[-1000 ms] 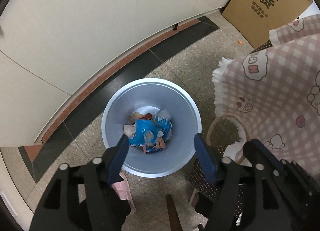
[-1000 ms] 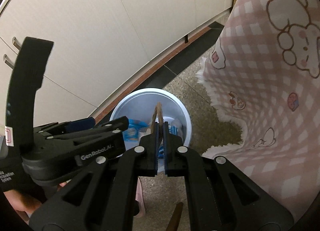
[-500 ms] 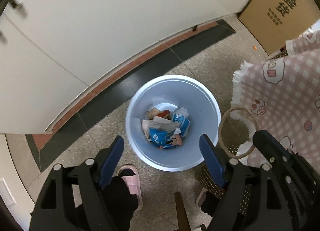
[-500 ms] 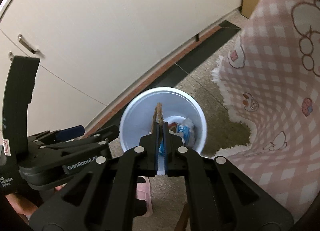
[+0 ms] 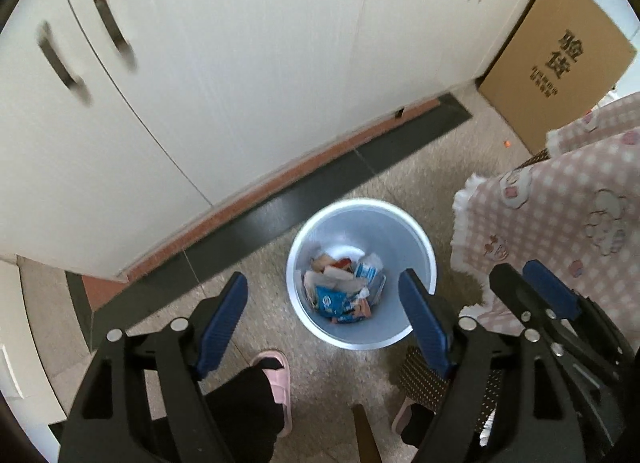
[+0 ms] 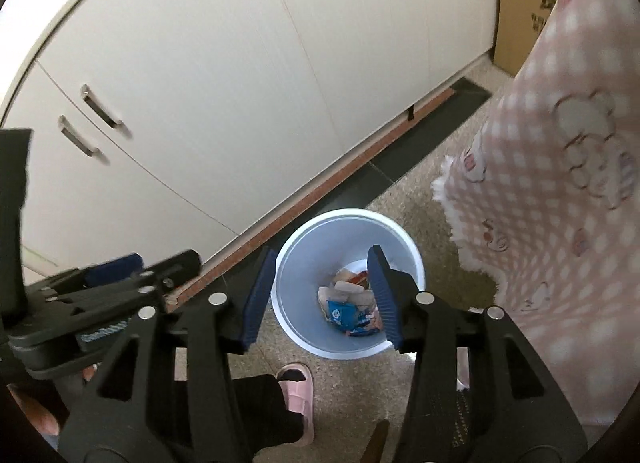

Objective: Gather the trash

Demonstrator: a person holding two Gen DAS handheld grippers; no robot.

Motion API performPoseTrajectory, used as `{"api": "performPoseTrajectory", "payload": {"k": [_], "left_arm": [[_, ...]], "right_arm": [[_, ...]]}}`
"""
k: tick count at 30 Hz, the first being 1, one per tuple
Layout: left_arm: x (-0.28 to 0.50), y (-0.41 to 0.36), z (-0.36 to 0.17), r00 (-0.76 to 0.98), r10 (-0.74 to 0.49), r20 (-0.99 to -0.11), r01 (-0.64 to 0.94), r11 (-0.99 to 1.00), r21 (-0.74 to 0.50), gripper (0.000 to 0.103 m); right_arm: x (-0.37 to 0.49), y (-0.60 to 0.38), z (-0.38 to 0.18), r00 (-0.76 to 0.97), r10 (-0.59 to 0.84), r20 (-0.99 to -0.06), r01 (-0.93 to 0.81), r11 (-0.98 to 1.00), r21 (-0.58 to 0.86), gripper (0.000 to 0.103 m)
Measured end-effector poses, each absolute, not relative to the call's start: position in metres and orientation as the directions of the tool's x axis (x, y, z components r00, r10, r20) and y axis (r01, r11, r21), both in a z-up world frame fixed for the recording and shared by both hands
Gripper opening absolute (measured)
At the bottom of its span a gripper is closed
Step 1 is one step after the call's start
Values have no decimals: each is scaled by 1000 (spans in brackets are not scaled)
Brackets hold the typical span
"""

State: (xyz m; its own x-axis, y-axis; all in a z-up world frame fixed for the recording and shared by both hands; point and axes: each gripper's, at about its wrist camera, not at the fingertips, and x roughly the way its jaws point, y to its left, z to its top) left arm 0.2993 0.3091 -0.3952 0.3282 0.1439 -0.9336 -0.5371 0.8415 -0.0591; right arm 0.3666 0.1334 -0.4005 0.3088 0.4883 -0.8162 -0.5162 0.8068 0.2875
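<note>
A white trash bin (image 5: 416, 239) stands on the floor below both grippers; it also shows in the right wrist view (image 6: 296, 263). It holds crumpled wrappers (image 5: 344, 291), blue, white and red, also seen in the right wrist view (image 6: 352, 303). My left gripper (image 5: 324, 303) is open and empty, high above the bin. My right gripper (image 6: 322, 295) is open and empty above the bin too. The left gripper's body shows at the left of the right wrist view (image 6: 100, 295).
White cabinet doors (image 5: 240, 63) with metal handles run behind the bin. A cardboard box (image 5: 556, 59) stands at the far right. A pink checked cloth (image 5: 560, 215) hangs at the right. The person's pink slippers (image 5: 276, 367) stand near the bin.
My right gripper was shut on a thin brown piece and is now open and empty. Both grippers have risen, so the bin looks smaller.
</note>
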Motion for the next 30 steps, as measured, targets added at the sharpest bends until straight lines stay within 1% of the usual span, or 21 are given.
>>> {"api": "performPoseTrajectory", "payload": {"k": [2,5,9,10,12,14,15,18,22,24,28,30], "left_arm": [[289,303,-370,367,180,-913,-529,847,-45,76],[278,298,-335,422,214,-881,-518,854,-41,76],[261,285,-274,515,250,-820,-487,872,-40,76],[257,279,-259,538,259,-802,-478,878,-37,76],[246,262,-226,595,273,-756,-448,894,-30,77],[237,246,-197,643,273,-716,-419,908,-30,79],[232,239,-187,660,270,-701,-407,913,-31,80],[216,211,-146,727,253,-638,-358,933,-38,80],[195,174,-107,796,235,-558,-307,951,-39,84],[183,155,-88,826,216,-521,-273,962,-34,86],[157,119,-55,873,189,-450,-206,979,13,89],[142,106,-42,893,178,-412,-184,983,26,90]], "right_arm": [[356,129,-377,347,475,-808,-521,815,256,48],[340,122,-342,417,455,-787,-528,826,198,53],[315,95,-284,462,494,-737,-529,820,218,54],[309,87,-270,478,501,-722,-528,820,219,58],[296,68,-241,525,502,-688,-518,829,211,61],[284,48,-217,563,512,-649,-510,833,215,62],[274,35,-200,599,499,-626,-499,844,195,65],[255,3,-165,644,505,-575,-490,849,197,71],[224,-40,-122,723,480,-497,-456,872,178,81],[204,-59,-100,766,451,-459,-426,890,163,84],[169,-88,-68,829,404,-385,-385,914,130,94],[151,-104,-57,859,365,-360,-349,931,109,95]]}}
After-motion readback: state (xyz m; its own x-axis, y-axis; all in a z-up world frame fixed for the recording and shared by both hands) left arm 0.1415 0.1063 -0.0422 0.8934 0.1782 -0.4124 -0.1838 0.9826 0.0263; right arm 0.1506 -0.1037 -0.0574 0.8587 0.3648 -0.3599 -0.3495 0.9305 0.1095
